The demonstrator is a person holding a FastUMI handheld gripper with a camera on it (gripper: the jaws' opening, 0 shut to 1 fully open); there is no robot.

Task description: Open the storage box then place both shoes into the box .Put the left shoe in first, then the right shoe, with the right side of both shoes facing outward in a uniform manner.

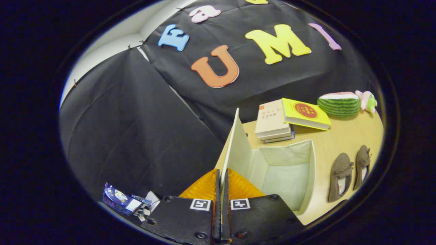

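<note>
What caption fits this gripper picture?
Gripper shut on the box lid, box open, two shoes waiting beside it.

I see even, fairly bright overhead light; the storage box (pixel 286 170) is sharp, while things beyond it bend with fisheye distortion; shadows are soft.

White storage box (pixel 289 170); brown shoes (pixel 351 172); green-striped watermelon toy (pixel 339 104); yellow book (pixel 305 114), red circle; tan table (pixel 344 136).

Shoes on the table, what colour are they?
Brown. Both shoes lie beside the open storage box, best seen in the gripper view.
</note>
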